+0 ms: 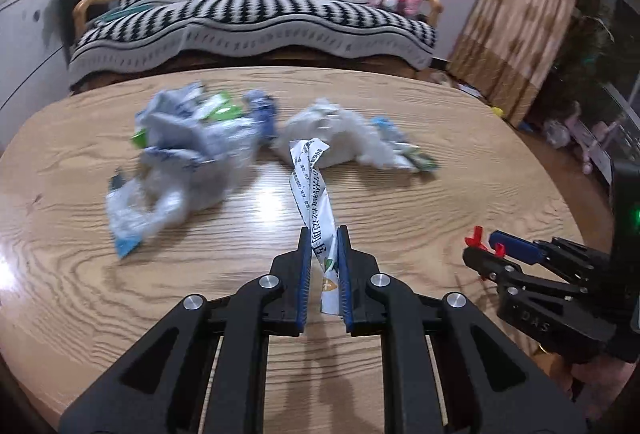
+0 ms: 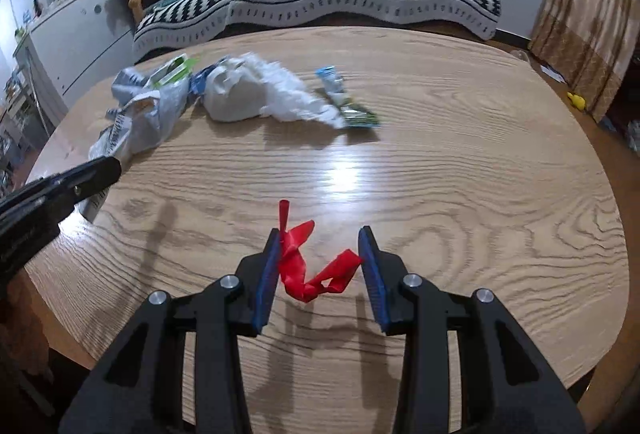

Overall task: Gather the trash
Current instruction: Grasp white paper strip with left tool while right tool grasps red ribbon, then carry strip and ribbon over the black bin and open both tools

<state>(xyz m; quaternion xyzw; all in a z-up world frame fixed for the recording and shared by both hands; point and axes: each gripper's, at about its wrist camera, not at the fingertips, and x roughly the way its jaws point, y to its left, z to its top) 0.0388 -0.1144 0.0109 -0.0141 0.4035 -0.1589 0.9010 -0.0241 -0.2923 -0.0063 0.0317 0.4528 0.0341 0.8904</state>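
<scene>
My left gripper [image 1: 323,234] is shut on a long white printed wrapper [image 1: 312,189] that sticks out forward above the wooden table [image 1: 400,201]. My right gripper [image 2: 320,234] has its blue pads partly apart with a crumpled red strip [image 2: 308,266] between them; the strip touches both pads. The right gripper also shows in the left wrist view [image 1: 486,240] with red bits at its tips. A crumpled white and blue plastic bag [image 1: 180,153] and a white tissue wad [image 1: 340,137] with small wrappers lie at the far side of the table.
The same trash pile shows in the right wrist view: the bag [image 2: 140,109], the tissue wad [image 2: 256,93], a green wrapper [image 2: 356,115]. A black and white striped sofa [image 1: 256,9] stands behind the table. A curtain [image 1: 528,13] hangs at the right.
</scene>
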